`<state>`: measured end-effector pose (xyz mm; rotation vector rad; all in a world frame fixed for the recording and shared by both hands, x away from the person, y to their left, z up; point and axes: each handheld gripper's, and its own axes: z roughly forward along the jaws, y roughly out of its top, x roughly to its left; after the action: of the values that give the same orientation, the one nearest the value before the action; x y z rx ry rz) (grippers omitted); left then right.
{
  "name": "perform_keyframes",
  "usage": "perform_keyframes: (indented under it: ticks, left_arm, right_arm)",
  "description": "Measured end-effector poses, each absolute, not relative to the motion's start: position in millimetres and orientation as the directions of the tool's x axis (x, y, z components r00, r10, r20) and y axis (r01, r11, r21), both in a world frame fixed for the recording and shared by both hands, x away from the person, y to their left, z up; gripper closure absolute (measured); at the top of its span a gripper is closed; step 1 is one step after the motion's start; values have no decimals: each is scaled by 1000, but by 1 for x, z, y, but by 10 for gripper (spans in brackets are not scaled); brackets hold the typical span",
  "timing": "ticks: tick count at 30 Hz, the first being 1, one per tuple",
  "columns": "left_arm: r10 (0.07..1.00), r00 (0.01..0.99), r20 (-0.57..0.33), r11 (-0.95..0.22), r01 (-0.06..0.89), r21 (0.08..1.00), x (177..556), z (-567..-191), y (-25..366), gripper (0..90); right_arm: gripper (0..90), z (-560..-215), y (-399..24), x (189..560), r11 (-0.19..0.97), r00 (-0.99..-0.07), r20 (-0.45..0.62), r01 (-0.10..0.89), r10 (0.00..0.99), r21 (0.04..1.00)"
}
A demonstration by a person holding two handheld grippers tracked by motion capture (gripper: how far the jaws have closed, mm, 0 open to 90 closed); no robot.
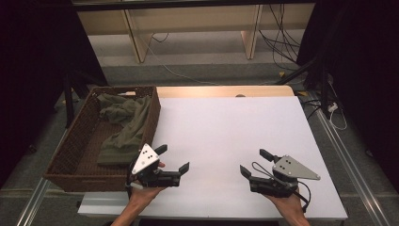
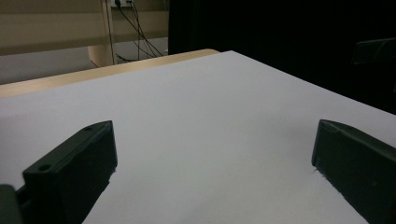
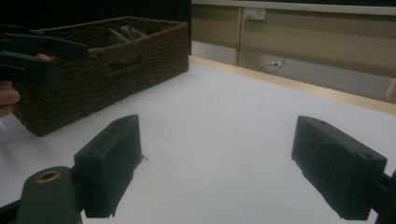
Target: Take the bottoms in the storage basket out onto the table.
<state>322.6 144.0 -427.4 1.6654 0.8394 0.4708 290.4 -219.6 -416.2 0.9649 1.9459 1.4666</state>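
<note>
A brown wicker basket [image 1: 70, 141] stands at the table's left side, with an olive-green cloth [image 1: 123, 127] lying inside it. My left gripper [image 1: 172, 159] hovers low over the white table just right of the basket's near corner, its jaws wide open and empty. My right gripper [image 1: 255, 163] sits near the front right of the table, also open with nothing between its jaws. In the left gripper view my left gripper [image 2: 212, 149] frames bare white table. In the right gripper view my right gripper [image 3: 217, 154] faces the basket [image 3: 102, 79], apart from it.
The white table top [image 1: 226, 127] stretches between both grippers and the far wooden edge [image 1: 226, 91]. Cables [image 1: 277, 42] and shelf legs stand on the floor beyond the table. Dark curtains close both sides.
</note>
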Motion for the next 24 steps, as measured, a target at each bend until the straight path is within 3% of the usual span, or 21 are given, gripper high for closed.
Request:
perform_keyframes:
  ticks: [24]
  left_arm:
    - [745, 654, -129, -70, 269, 960, 328, -419, 145, 0]
  right_arm:
    - [178, -415, -220, 290, 160, -615, 10, 220, 788, 962]
